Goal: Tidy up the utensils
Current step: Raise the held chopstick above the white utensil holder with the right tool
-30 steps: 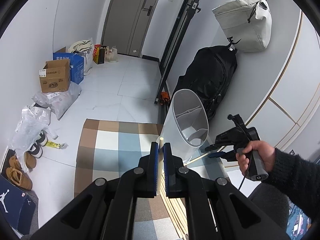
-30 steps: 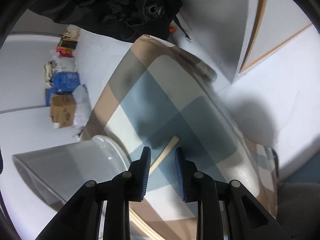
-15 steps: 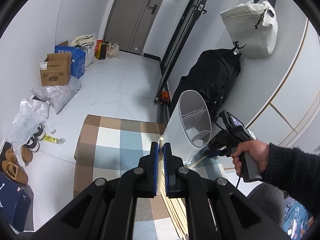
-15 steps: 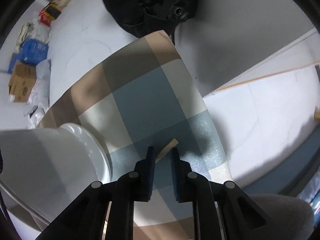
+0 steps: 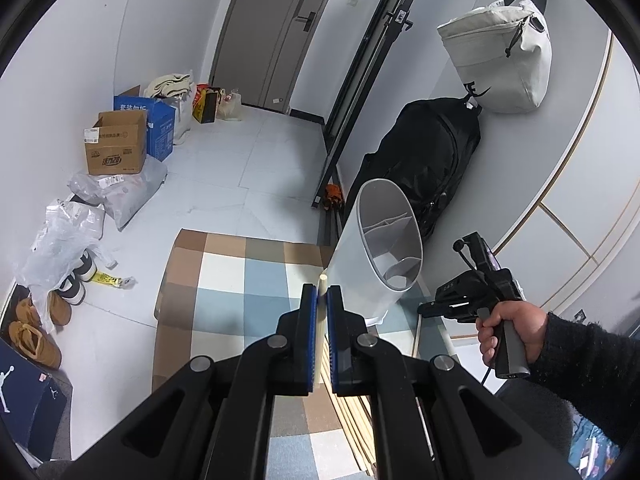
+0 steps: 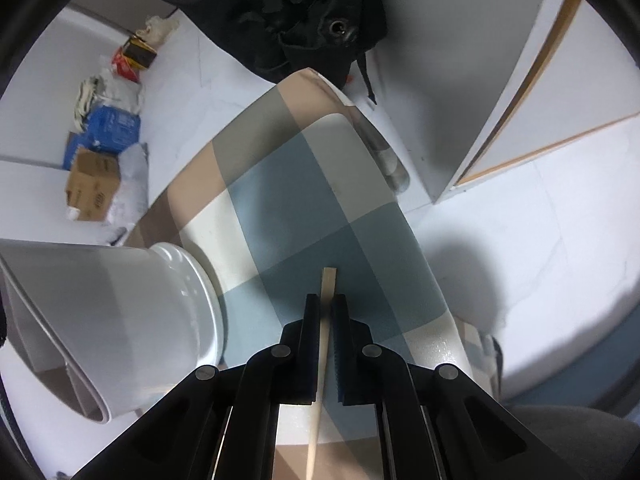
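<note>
A tall white utensil holder [image 5: 384, 248] with inner dividers stands on the checked cloth [image 5: 240, 280]. My left gripper [image 5: 322, 300] is shut on a pale chopstick [image 5: 322, 280] whose tip pokes up just left of the holder. Several more wooden chopsticks [image 5: 352, 420] lie on the cloth under it. In the right wrist view my right gripper [image 6: 327, 304] is closing the last bit on a wooden chopstick [image 6: 329, 280], which runs along between the pads above the cloth [image 6: 300, 200]. The holder [image 6: 120, 312] is to its left. A hand holds the right gripper [image 5: 424, 311] right of the holder.
A black backpack [image 5: 424, 176] and a pale bag [image 5: 500, 52] hang on the wall behind the table. Cardboard boxes [image 5: 116, 144], plastic bags and shoes [image 5: 36, 328] are on the tiled floor to the left. A grey chair seat [image 6: 560, 440] is at the lower right.
My right gripper's jaws have narrowed onto the chopstick, which now lines up with the fingers instead of lying slanted. The right hand shifted and rolled. The left gripper has kept still.
</note>
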A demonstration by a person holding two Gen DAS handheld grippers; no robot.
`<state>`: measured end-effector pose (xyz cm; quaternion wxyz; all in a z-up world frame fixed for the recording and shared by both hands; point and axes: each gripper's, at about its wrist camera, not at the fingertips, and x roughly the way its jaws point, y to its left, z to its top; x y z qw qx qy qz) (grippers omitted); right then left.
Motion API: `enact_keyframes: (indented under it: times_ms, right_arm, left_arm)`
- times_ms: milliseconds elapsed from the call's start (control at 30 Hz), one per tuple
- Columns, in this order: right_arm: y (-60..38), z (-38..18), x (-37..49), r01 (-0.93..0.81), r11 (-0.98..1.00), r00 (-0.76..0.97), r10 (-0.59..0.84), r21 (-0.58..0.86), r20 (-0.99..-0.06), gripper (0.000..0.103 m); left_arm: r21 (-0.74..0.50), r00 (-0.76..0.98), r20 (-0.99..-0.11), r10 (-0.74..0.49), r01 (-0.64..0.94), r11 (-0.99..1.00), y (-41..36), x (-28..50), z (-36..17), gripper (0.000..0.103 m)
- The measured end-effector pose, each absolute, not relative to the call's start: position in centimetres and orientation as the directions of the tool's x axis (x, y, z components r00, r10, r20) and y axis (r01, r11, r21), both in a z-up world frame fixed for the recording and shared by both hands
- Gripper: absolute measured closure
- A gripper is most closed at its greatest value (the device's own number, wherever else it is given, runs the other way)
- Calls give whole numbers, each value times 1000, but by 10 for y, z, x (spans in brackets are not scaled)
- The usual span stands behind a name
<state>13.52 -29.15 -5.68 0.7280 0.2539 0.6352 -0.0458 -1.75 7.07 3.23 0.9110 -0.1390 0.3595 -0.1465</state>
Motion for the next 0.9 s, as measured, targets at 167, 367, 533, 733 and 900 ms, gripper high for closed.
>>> enact_keyframes:
  times_ms: [167, 367, 533, 733, 900]
  right_arm:
    - [-305, -57, 126, 390, 845, 243, 288, 365, -926, 98]
    - [-314, -31, 106, 327, 816, 393, 341, 477, -854, 98]
    - [-313, 17, 79, 175, 837, 538, 360, 519, -762, 98]
    - [-286, 77, 61, -5, 858, 662, 387, 513, -642, 98]
    - [-268, 138, 49, -154, 870, 744, 414, 468, -524, 98]
  left_arm:
    - [-336, 702, -616, -358, 177, 925, 66, -20, 38, 102]
    - [-303, 703, -618, -353, 201, 932, 56, -19, 46, 102]
    - [-271, 706, -615, -352, 230, 935, 43, -19, 60, 102]
    - [-239, 718, -598, -358, 266, 934, 29, -19, 84, 102]
    - [-192, 740, -577, -345, 288, 938, 16, -12, 110, 102]
